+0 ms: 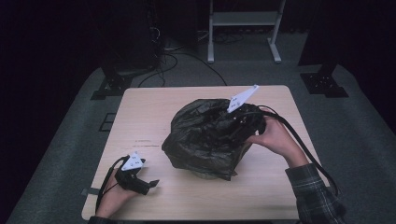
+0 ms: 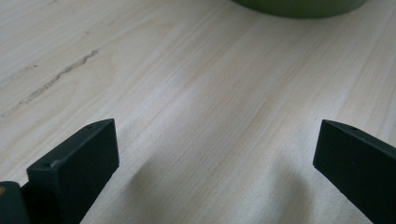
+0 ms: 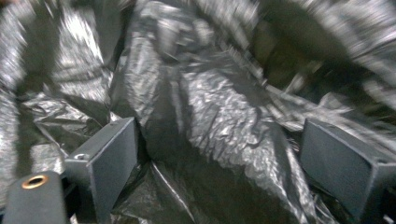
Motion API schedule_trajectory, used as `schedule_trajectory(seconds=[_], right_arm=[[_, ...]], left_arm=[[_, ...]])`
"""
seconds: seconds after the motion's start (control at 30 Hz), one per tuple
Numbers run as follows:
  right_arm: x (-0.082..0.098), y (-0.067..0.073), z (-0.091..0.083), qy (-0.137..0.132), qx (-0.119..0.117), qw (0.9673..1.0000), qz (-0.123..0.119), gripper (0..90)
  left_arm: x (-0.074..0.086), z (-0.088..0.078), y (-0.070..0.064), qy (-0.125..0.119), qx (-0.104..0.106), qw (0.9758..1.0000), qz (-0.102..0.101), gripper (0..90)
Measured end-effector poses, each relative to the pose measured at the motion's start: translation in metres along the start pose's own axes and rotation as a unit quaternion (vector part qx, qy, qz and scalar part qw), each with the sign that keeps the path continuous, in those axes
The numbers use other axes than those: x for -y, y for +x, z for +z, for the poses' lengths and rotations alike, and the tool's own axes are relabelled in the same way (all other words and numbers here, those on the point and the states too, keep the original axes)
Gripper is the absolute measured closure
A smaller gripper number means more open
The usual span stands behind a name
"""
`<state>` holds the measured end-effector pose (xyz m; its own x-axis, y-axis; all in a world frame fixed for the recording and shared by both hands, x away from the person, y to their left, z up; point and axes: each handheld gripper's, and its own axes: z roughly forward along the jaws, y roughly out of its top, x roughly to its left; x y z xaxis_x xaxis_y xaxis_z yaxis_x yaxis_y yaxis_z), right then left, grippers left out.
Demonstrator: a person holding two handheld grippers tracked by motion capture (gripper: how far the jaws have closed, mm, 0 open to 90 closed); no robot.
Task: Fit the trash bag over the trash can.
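- While the black plastic bag (image 1: 205,135) sits near the middle of the wooden table (image 1: 144,116), the right gripper (image 1: 240,114) is pushed into its crumpled top, at the far right side of the bag.
- From the right gripper view, its jaws stand wide apart, and a thick fold of the shiny bag (image 3: 219,126) lies between them; the left jaw touches the film, but the jaws do not pinch it.
- At the bottom of the bag, a small part of a green round container (image 1: 205,175) is visible, and the bag is draped over it.
- Near the front left corner of the table, the left gripper (image 1: 147,184) rests low on the wood, well apart from the bag.
- Its jaws are spread, with only bare table (image 2: 196,102) between them, and the green rim (image 2: 299,7) is seen far ahead.
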<state>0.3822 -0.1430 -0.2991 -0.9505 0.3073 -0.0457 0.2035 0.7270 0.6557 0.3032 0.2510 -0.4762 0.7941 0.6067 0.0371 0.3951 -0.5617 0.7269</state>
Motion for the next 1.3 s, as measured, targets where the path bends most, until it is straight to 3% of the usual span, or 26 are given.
schedule_trajectory(seconds=[0.23, 0.47, 0.63, 0.83, 0.87, 0.93, 1.03, 1.1, 1.2, 1.3], right_arm=[[-0.014, 0.004, 0.016, 0.081, -0.016, 0.9965, -0.011, 10.4], [-0.020, 0.002, 0.024, 0.118, -0.029, 0.9925, -0.005, 10.2], [-0.026, 0.004, 0.029, 0.177, -0.026, 0.9838, -0.004, 10.0], [-0.024, 0.005, 0.031, 0.210, -0.023, 0.9774, -0.002, 10.0], [-0.024, 0.005, 0.031, 0.210, -0.023, 0.9774, -0.003, 10.0], [-0.025, 0.005, 0.029, 0.195, -0.027, 0.9804, -0.005, 10.1], [-0.031, 0.006, 0.017, 0.149, -0.027, 0.9884, -0.002, 10.1], [-0.035, 0.005, 0.012, 0.134, -0.022, 0.9907, -0.006, 10.0], [-0.047, 0.006, 0.002, 0.091, -0.015, 0.9957, -0.009, 10.0], [-0.061, 0.005, 0.006, 0.066, -0.012, 0.9977, -0.011, 9.9]], left_arm=[[0.001, 0.007, -0.001, 0.014, 0.009, 0.9999, 0.002, 0.0], [0.003, 0.007, 0.000, 0.011, 0.013, 0.9998, -0.003, 0.0], [0.003, 0.007, 0.000, 0.010, 0.013, 0.9998, -0.003, 0.0], [0.003, 0.007, 0.000, 0.011, 0.014, 0.9998, -0.003, 0.0], [0.003, 0.007, 0.000, 0.010, 0.014, 0.9998, -0.003, 0.0], [0.003, 0.007, 0.000, 0.011, 0.013, 0.9998, -0.003, 0.0], [0.003, 0.007, 0.000, 0.011, 0.014, 0.9998, -0.003, 0.0], [0.003, 0.007, 0.000, 0.011, 0.013, 0.9998, -0.003, 0.0], [0.003, 0.007, 0.000, 0.010, 0.014, 0.9998, -0.003, 0.0], [0.003, 0.007, 0.000, 0.011, 0.014, 0.9998, -0.003, 0.0]])
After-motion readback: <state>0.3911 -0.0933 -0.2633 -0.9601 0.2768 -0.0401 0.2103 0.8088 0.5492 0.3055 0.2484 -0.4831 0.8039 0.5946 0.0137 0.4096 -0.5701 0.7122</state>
